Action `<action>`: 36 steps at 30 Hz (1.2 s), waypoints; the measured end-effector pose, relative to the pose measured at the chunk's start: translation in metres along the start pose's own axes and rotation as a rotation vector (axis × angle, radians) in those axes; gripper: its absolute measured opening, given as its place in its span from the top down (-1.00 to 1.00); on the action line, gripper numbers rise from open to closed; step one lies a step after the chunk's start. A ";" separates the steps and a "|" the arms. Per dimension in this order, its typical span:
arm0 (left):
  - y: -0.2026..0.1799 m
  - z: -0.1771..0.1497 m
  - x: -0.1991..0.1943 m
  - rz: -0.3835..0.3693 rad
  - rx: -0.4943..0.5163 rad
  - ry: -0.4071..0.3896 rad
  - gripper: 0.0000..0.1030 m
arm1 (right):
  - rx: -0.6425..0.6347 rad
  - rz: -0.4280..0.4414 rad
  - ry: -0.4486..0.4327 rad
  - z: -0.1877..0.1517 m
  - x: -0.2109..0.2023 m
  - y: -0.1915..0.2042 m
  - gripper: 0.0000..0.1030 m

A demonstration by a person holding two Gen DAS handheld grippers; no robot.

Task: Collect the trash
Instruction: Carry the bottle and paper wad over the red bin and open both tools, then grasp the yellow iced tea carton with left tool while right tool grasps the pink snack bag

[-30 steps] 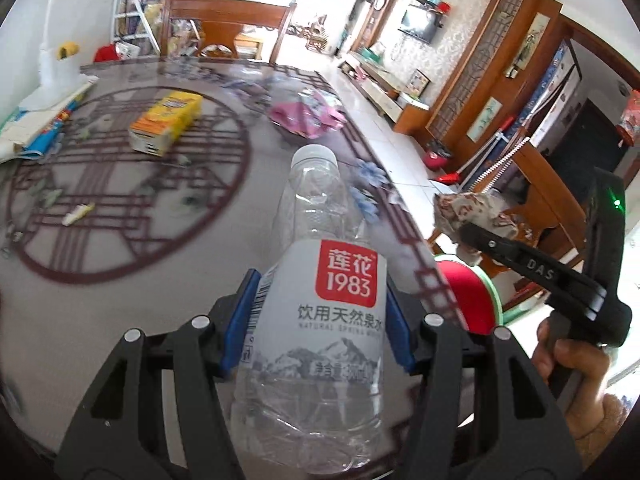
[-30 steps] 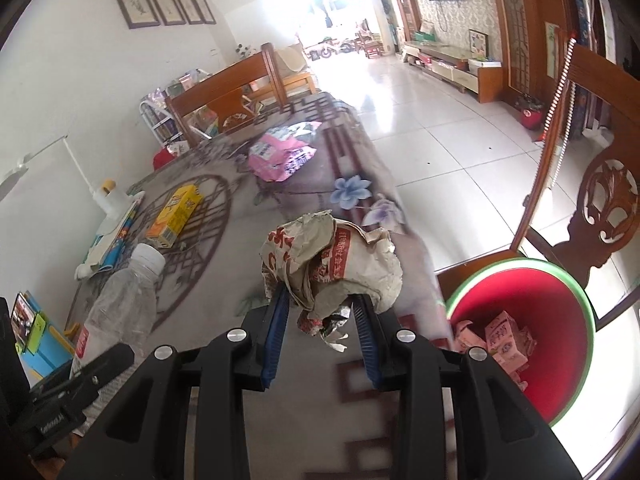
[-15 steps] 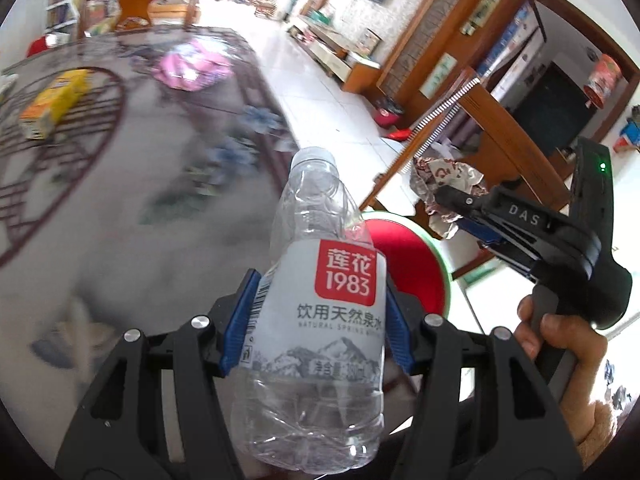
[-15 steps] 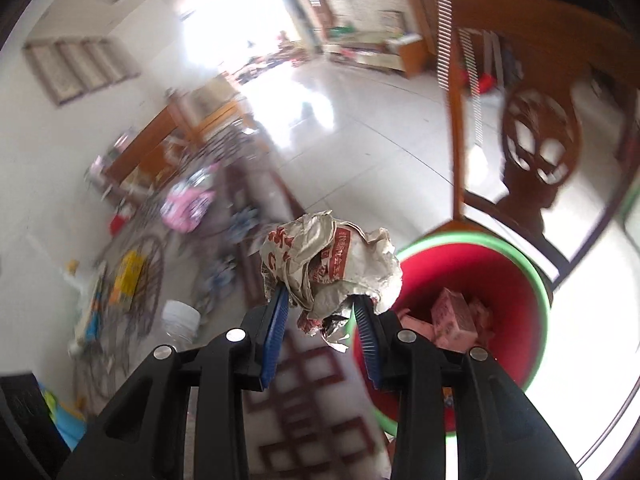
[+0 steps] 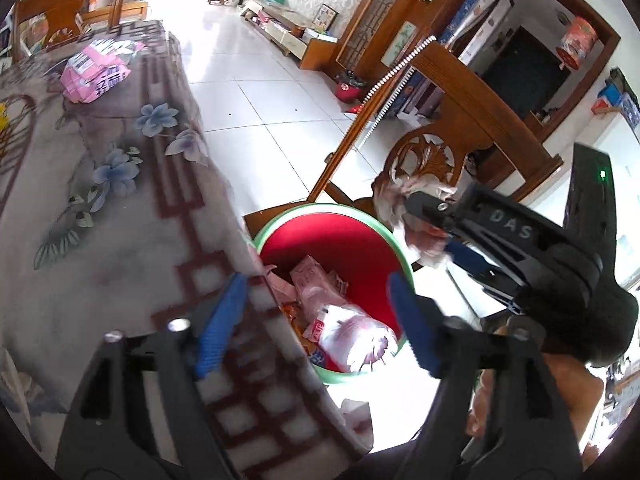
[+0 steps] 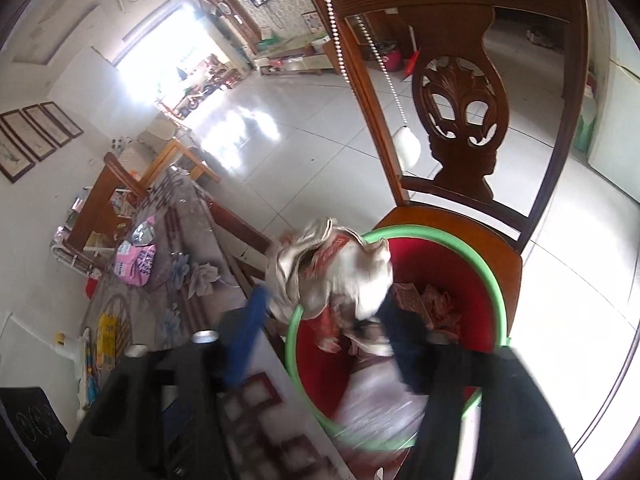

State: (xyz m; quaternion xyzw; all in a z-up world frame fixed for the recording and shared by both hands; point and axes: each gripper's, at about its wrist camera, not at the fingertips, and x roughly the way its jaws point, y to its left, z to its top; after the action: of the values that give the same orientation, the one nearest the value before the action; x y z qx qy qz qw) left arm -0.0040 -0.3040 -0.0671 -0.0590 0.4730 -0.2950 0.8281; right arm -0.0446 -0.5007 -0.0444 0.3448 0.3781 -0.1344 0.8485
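Bin (image 5: 394, 236), red with green rim, beside desk (image 5: 120, 208). Left claw (image 5: 316, 320): opening, nothing between pads. Right claw (image 6: 324, 324): opening, crumpled wrapper (image 6: 332, 268) loose between pads.

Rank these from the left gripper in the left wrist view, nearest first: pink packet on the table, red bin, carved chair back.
From the left gripper:
1. Red bin, just beyond the fingers, off the table edge.
2. Carved chair back, behind the bin, right.
3. Pink packet, far tabletop, upper left.
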 end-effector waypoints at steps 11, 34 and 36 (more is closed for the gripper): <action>0.137 0.024 -0.049 0.304 -0.097 -0.073 -0.60 | 0.014 0.127 0.052 -0.010 0.006 0.022 -0.55; 0.396 0.139 -0.060 0.654 -0.316 0.018 -0.70 | -0.188 0.271 0.225 -0.056 0.043 0.142 -0.56; 0.395 0.137 -0.062 0.638 -0.327 0.000 -0.34 | -0.196 0.263 0.239 -0.057 0.046 0.143 -0.56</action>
State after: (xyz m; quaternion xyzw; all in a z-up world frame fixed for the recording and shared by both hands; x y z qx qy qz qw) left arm 0.2554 0.0289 -0.0949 -0.0401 0.5084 0.0583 0.8582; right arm 0.0258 -0.3562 -0.0361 0.3205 0.4389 0.0570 0.8375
